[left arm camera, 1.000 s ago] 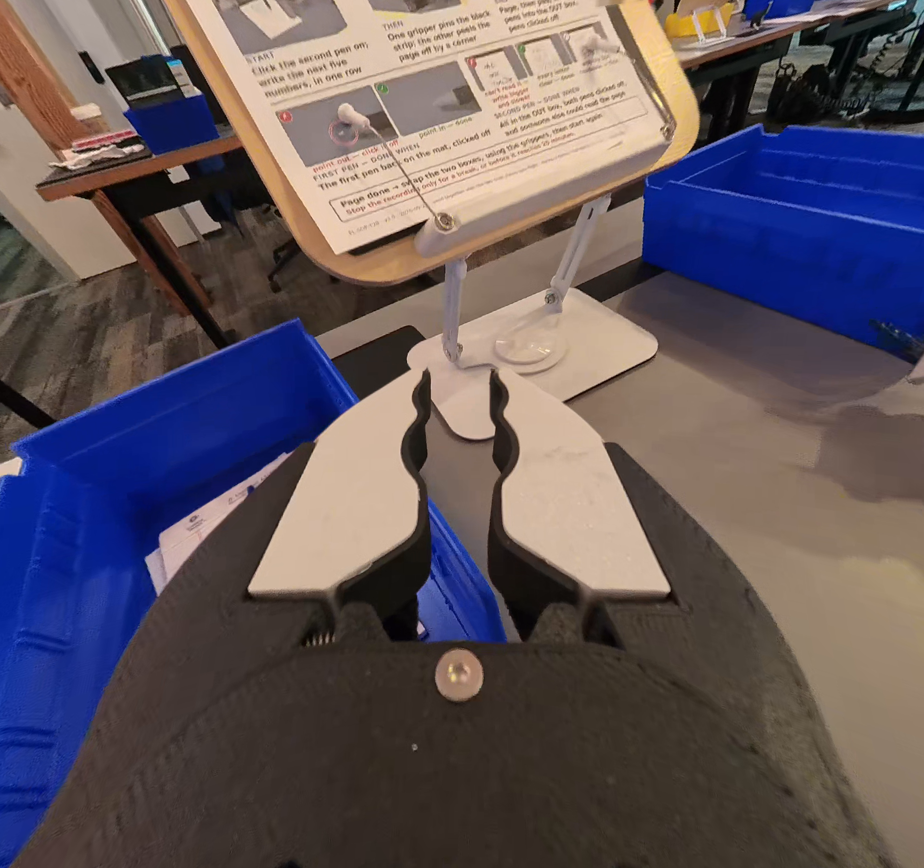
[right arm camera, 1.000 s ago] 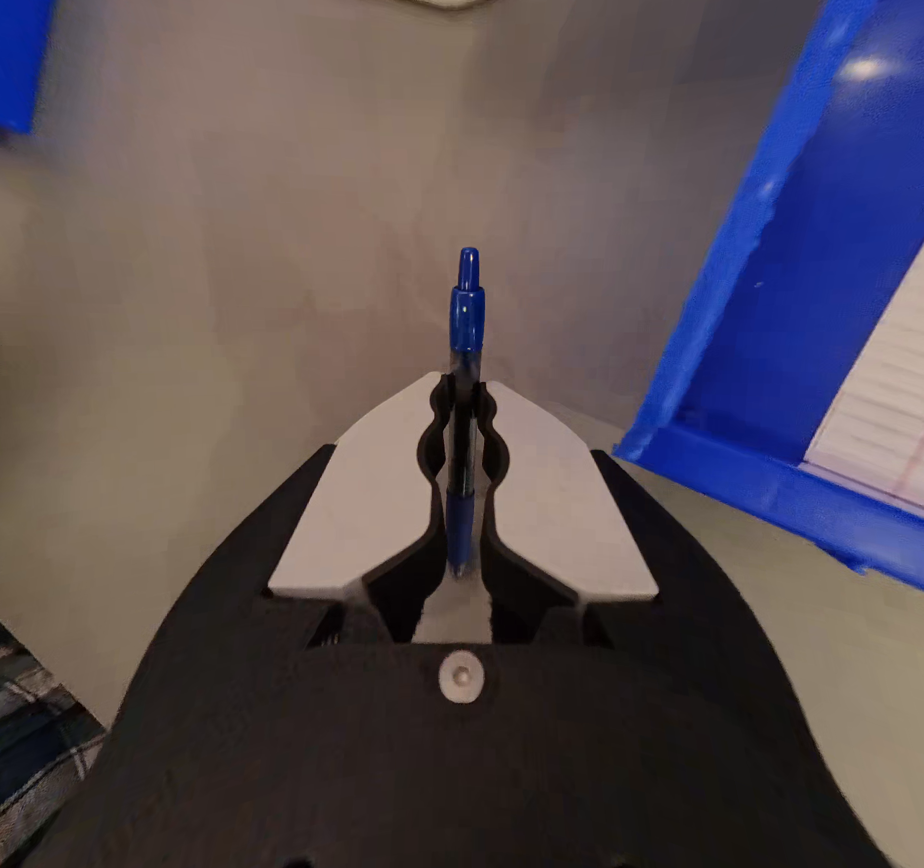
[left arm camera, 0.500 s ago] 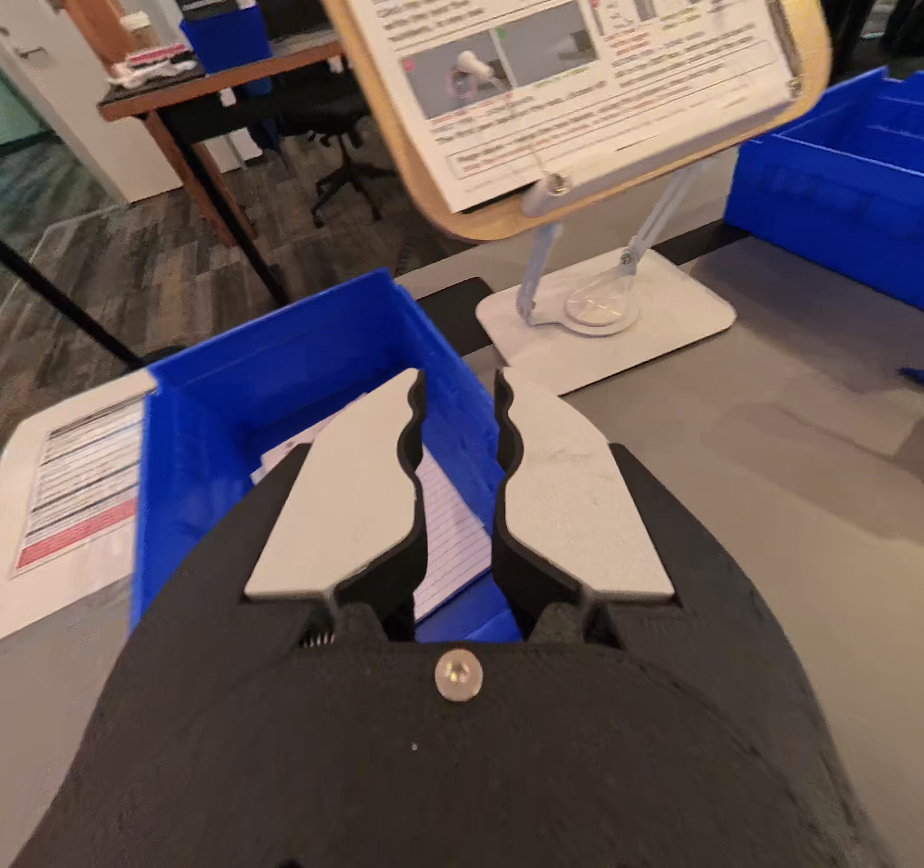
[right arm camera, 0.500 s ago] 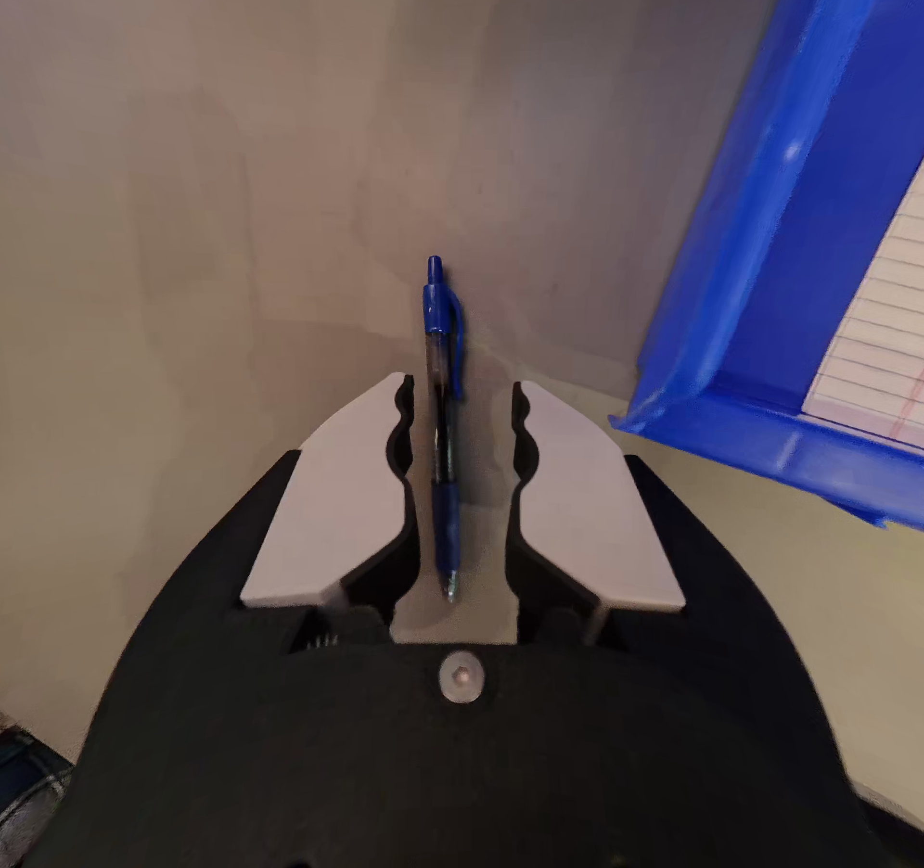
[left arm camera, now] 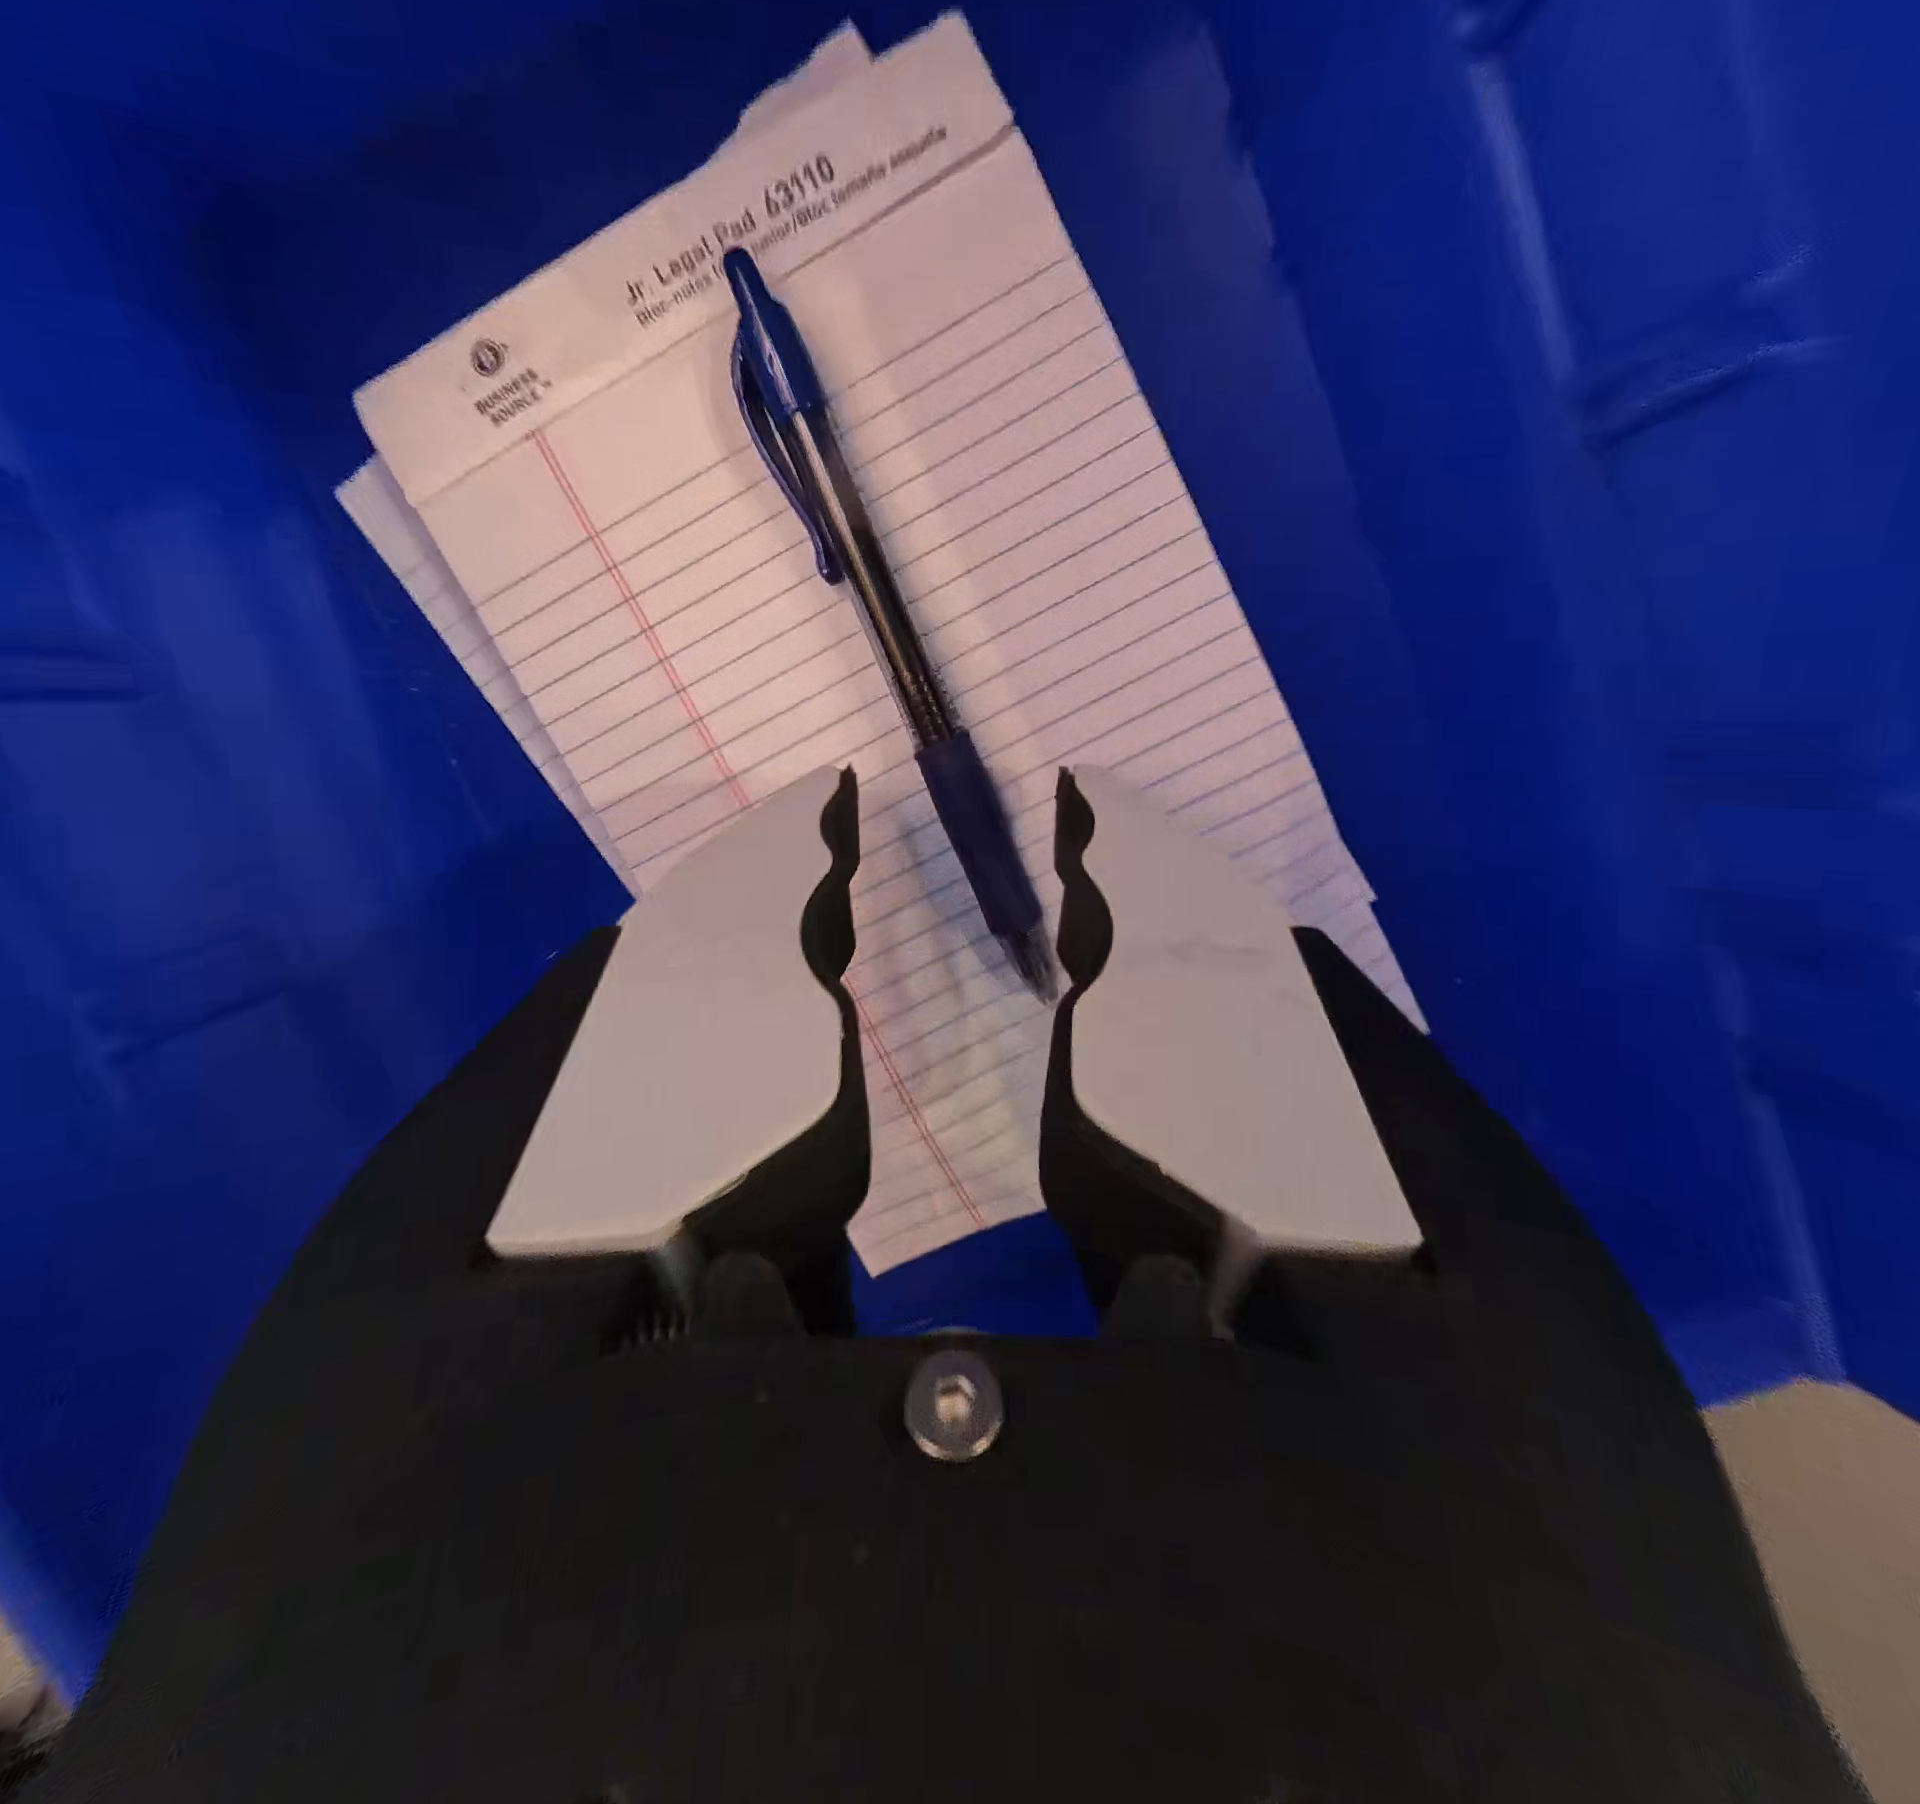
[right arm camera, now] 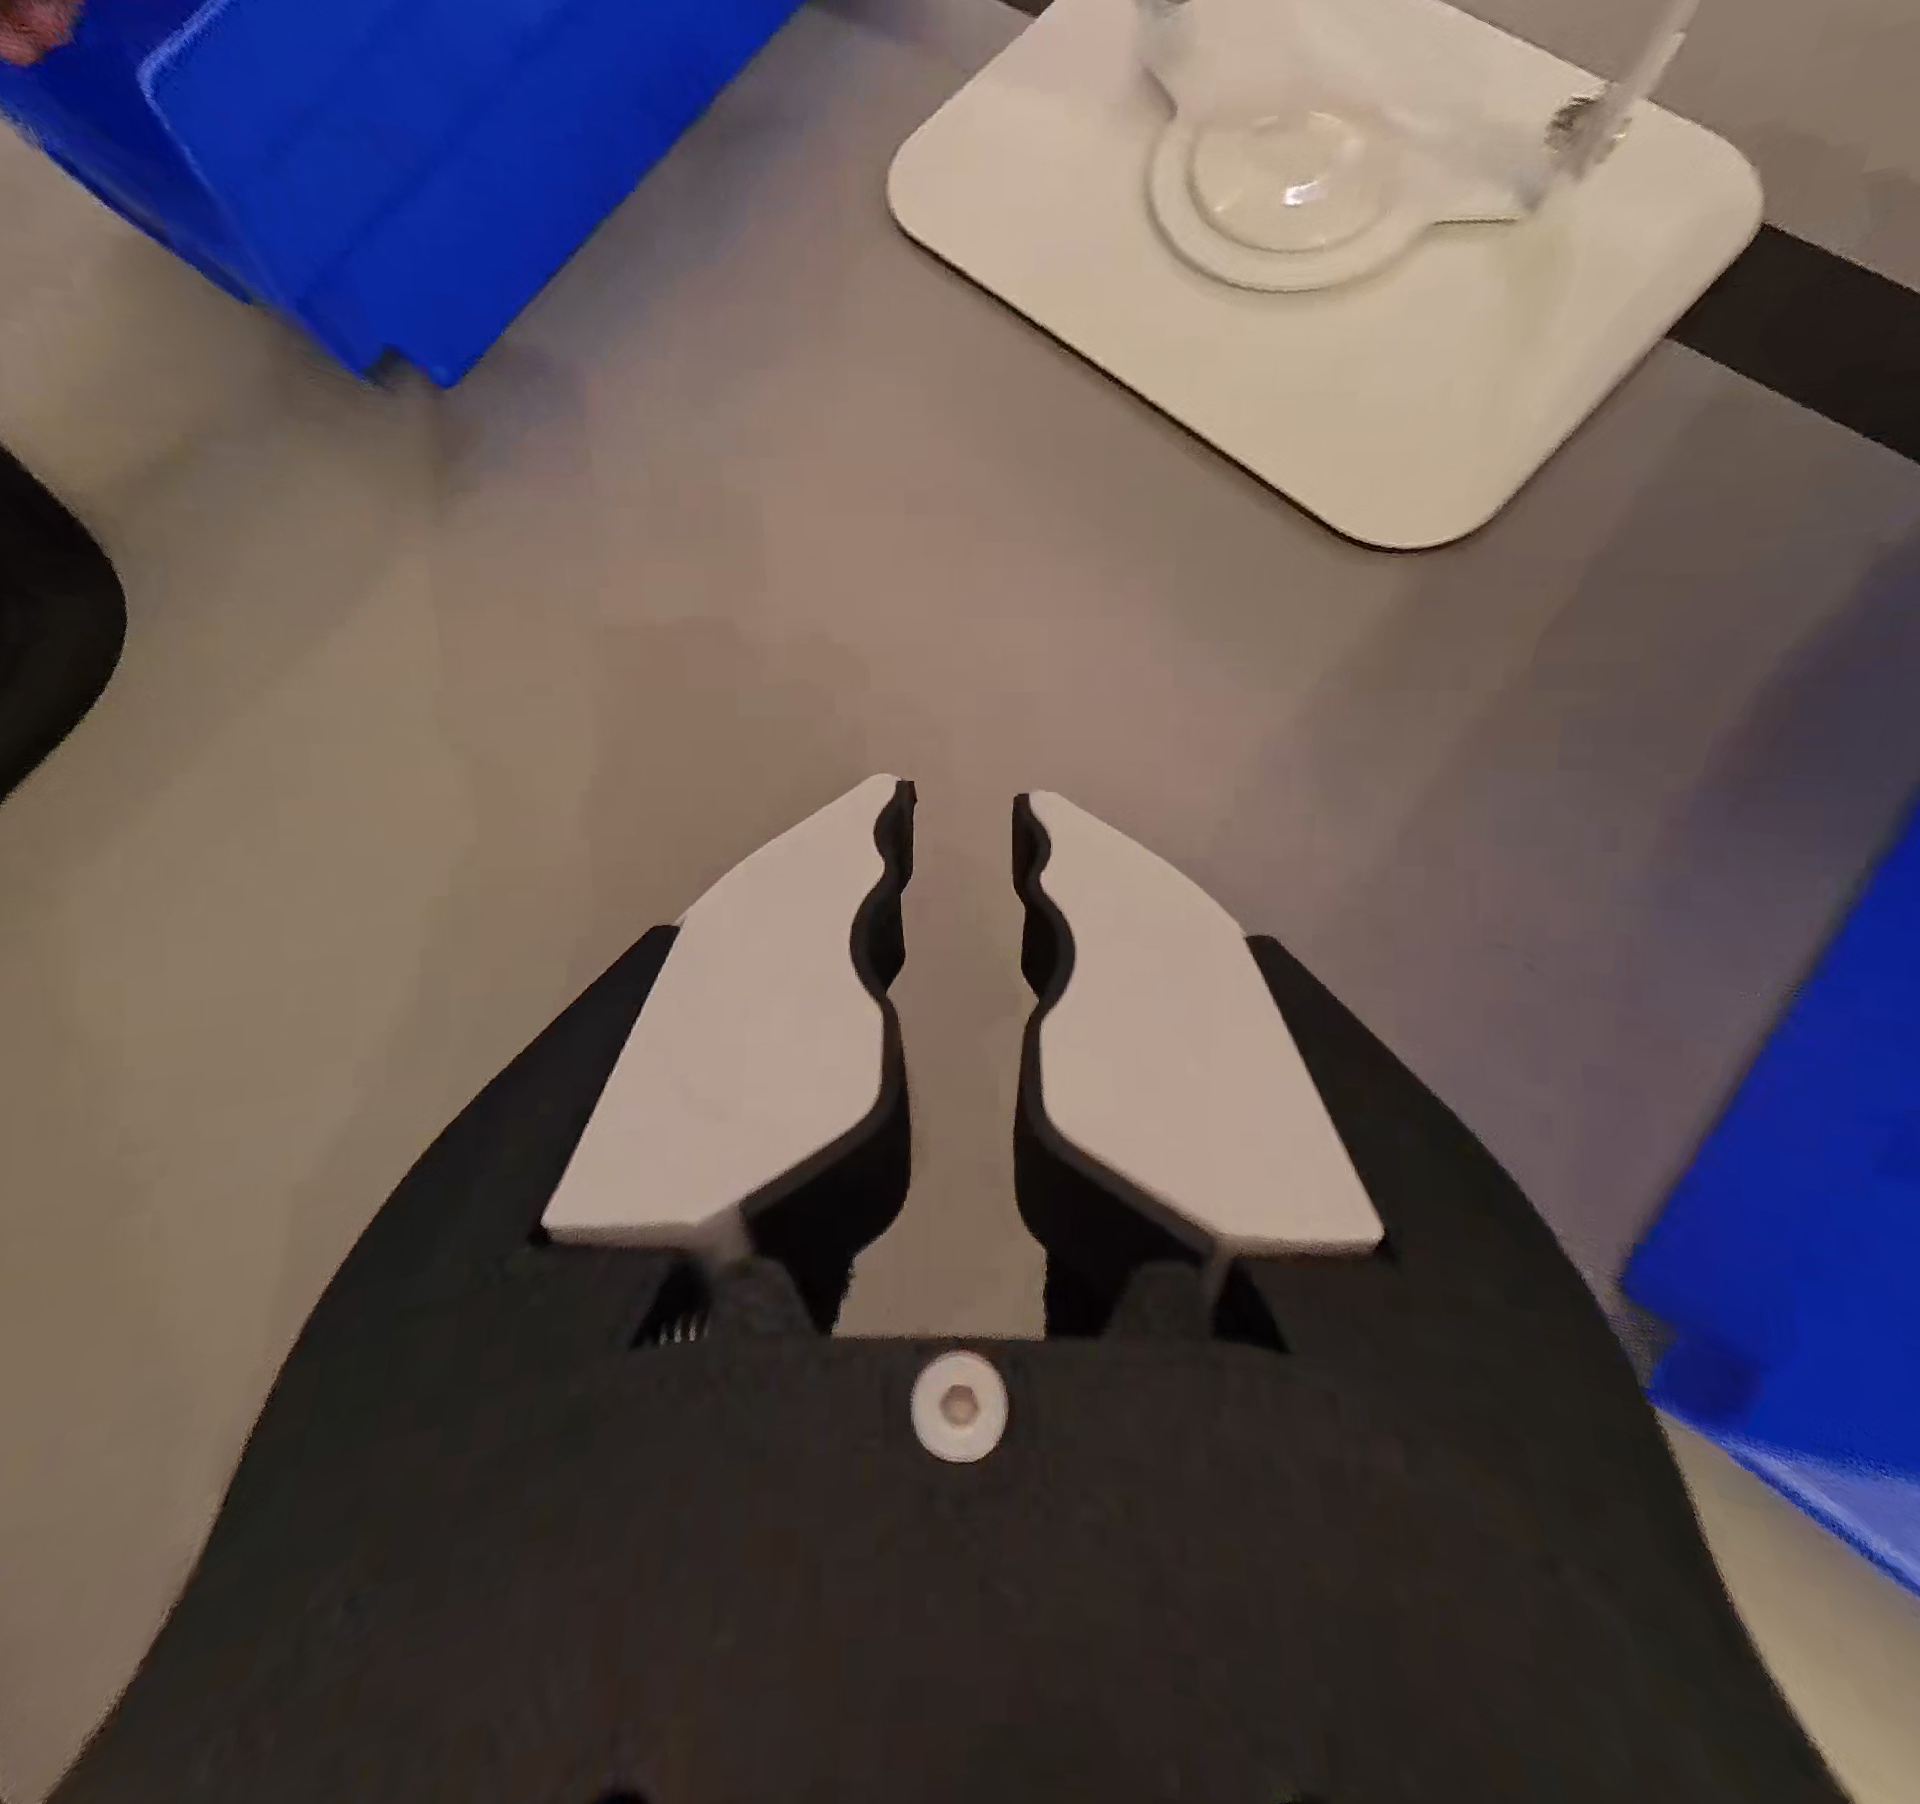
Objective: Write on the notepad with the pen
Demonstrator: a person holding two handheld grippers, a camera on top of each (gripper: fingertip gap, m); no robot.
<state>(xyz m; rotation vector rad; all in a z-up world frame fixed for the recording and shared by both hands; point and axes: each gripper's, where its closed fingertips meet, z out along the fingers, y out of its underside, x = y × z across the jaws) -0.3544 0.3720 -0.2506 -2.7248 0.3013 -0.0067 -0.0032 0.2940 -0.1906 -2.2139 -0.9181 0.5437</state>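
Two hand-held grippers are spread apart and grip nothing. Left hand-held gripper hangs over the blue bin; a blue pen lies on the notepad, tip between its fingers. Right hand-held gripper hovers above bare tabletop.

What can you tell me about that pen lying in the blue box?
The pen is a blue click pen with a clear barrel, dark blue rubber grip and a blue clip. It lies slanted on the lined notepad, tip toward the camera, between the open left gripper's fingers. Nothing grips it.
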